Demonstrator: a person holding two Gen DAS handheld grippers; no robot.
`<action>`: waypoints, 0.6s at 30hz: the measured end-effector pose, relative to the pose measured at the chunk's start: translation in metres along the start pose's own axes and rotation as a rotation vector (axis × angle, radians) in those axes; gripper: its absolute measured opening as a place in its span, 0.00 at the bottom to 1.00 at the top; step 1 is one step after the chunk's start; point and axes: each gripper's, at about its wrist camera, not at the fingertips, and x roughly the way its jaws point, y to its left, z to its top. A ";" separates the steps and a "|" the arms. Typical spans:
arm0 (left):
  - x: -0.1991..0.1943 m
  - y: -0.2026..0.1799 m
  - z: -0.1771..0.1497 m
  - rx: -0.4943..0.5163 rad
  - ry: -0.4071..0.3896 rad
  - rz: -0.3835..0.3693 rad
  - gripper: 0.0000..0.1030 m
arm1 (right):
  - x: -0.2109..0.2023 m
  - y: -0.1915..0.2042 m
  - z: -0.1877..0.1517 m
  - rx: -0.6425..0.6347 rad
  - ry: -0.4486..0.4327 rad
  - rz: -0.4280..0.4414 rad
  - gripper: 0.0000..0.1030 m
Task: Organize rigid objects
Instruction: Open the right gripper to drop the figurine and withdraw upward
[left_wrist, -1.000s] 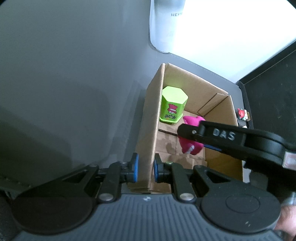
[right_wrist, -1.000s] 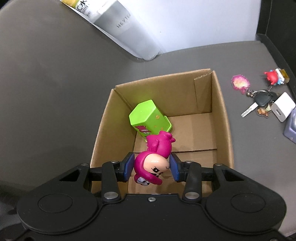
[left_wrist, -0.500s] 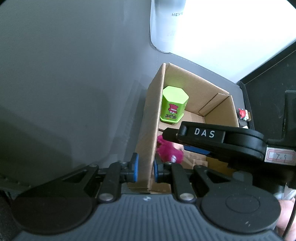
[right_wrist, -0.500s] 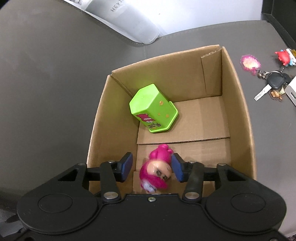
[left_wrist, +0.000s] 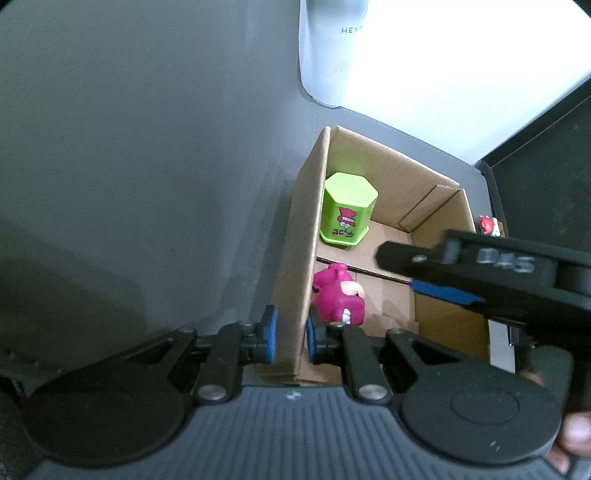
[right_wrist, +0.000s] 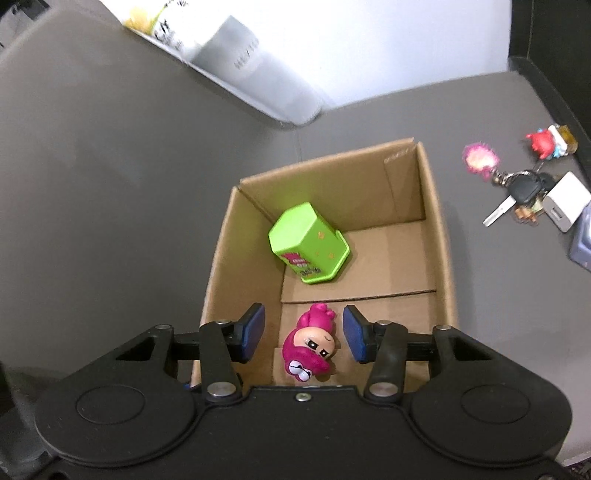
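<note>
An open cardboard box sits on the grey table. Inside, a green hexagonal container stands at the back left. A pink toy figure lies on the box floor near the front. My right gripper is open above the figure, with its fingers apart on either side and not touching it. My left gripper is shut on the box's left wall near the front corner.
A white carton stands behind the box. Right of the box lie a key bunch with a pink charm, a small red figure and a white charger. A dark panel borders the table's right edge.
My right gripper lowered the pink figure into the box, opened and let it go, then rose. The figure now lies on the box floor. My left gripper kept its hold on the wall.
</note>
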 end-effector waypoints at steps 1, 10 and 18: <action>0.000 0.000 0.000 -0.001 -0.001 0.001 0.14 | -0.004 -0.001 0.000 0.005 -0.008 0.010 0.46; -0.001 -0.001 -0.001 0.002 -0.008 0.015 0.14 | -0.041 -0.010 0.008 0.021 -0.091 0.047 0.48; -0.001 -0.002 -0.002 -0.001 -0.024 0.030 0.13 | -0.064 -0.025 0.011 0.065 -0.160 0.082 0.56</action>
